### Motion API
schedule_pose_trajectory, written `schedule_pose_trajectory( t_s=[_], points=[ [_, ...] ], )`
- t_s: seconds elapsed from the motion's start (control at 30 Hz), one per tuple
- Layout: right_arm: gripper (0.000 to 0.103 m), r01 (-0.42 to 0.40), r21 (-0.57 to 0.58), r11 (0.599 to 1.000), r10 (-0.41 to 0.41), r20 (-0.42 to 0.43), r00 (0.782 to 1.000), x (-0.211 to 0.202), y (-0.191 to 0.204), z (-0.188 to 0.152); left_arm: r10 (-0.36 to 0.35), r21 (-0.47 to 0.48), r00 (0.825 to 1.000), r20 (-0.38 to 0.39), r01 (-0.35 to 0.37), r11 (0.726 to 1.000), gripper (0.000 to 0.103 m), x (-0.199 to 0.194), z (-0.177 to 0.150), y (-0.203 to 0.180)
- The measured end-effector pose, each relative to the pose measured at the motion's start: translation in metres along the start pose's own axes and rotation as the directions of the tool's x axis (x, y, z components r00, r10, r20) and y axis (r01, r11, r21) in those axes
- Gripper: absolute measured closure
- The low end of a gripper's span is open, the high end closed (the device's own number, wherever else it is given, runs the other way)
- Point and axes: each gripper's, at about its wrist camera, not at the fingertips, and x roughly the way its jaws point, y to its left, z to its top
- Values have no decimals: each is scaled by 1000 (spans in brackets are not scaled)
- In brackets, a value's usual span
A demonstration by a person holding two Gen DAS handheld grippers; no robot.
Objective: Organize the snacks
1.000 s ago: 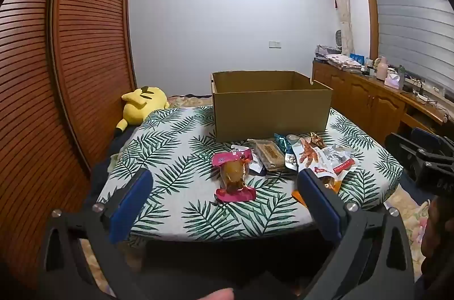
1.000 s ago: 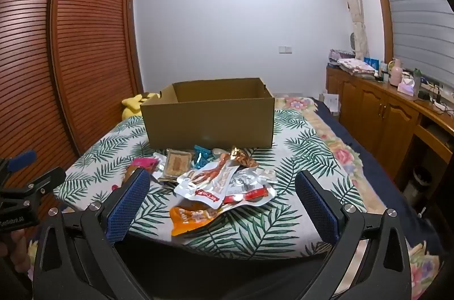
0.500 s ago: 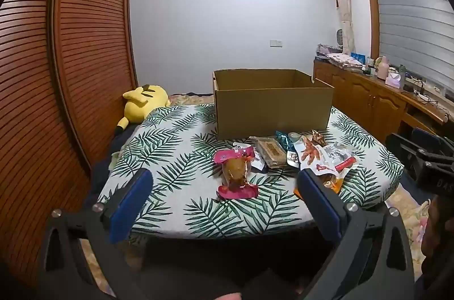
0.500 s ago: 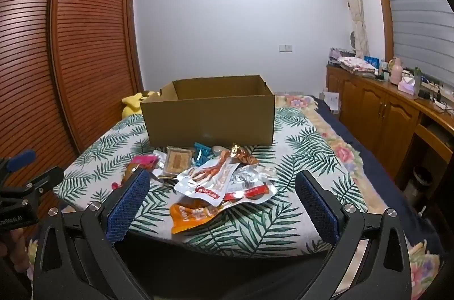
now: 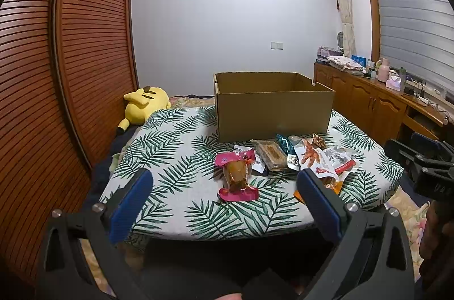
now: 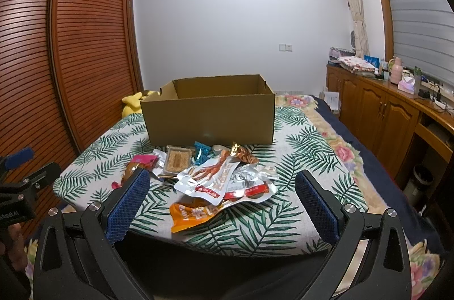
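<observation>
With the jaws of both the left gripper [image 5: 224, 186] and right gripper [image 6: 222, 188] spread and empty, the pink-wrapped snack [image 5: 237, 173], lying apart from the pile before the seemingly empty cardboard box [image 5: 273, 105], is best pinched first.

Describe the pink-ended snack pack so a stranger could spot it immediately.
Start at the open cardboard box on the leaf-print cover. The snack pile lies in front of it. The pink-ended pack lies at the pile's left: clear middle showing brown food, pink seals at both ends.
</observation>
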Motion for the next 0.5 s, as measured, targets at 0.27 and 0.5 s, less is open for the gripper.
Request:
schedule_pose_trajectory(
  t_s=[0.27, 0.5],
  points=[
    [0, 2, 0, 1000, -2, 0, 1000, 0, 1, -1, -5, -3, 1000, 4, 5, 1000, 1, -2, 4, 0],
    [0, 5, -1, 1000, -5, 1, 1000, -1, 1, 0, -6, -2, 1000, 9, 6, 1000, 1, -4, 6, 1]
  ],
)
